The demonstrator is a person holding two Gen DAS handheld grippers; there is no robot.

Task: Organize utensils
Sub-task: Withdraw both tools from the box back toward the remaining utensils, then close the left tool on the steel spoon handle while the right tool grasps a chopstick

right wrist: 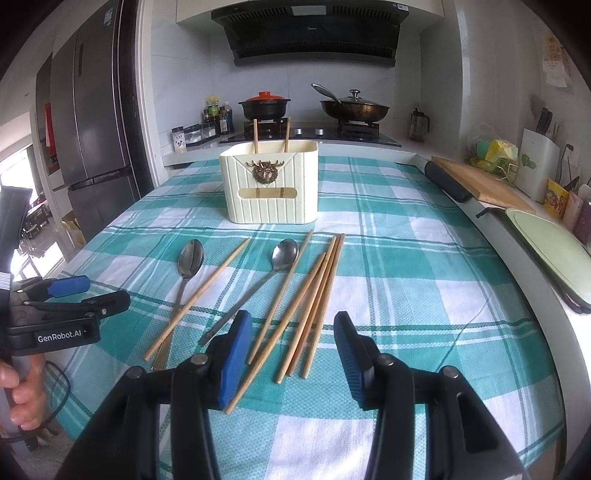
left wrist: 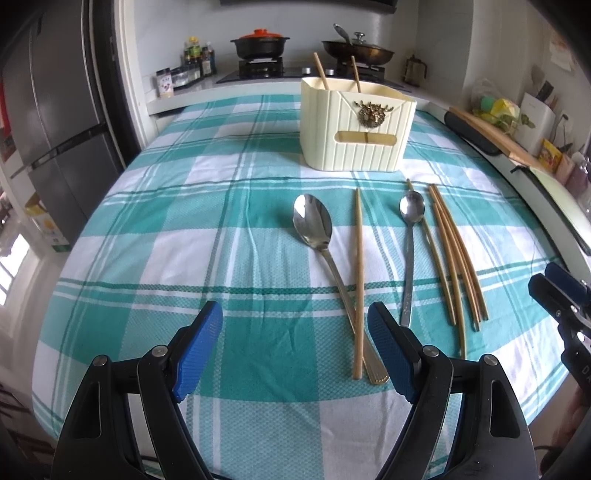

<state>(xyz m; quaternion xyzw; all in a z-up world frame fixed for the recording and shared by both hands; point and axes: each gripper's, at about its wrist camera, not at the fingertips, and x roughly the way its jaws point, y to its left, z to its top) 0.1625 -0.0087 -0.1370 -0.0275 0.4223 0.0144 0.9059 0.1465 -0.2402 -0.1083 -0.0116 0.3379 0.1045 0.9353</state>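
While both hand-held grippers, left (left wrist: 295, 354) & right (right wrist: 291, 354), hover open w/ nothing held, the holder (right wrist: 269, 184) stands at the surface's far end; loose chopsticks (right wrist: 314, 295) overlap, so one pinch could drag neighbours; single chopstick (left wrist: 357, 280) crossing the spoon (left wrist: 314, 225) may roll

In front of me stands a grey fridge (right wrist: 92, 122) at the left, white tiled wall (right wrist: 184, 74) and a black hood (right wrist: 314, 29) over the stove (right wrist: 314, 134).

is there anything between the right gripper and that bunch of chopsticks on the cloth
Nothing visible. The open right gripper hangs just above the near ends of the loose chopsticks, with only checked tablecloth around them.
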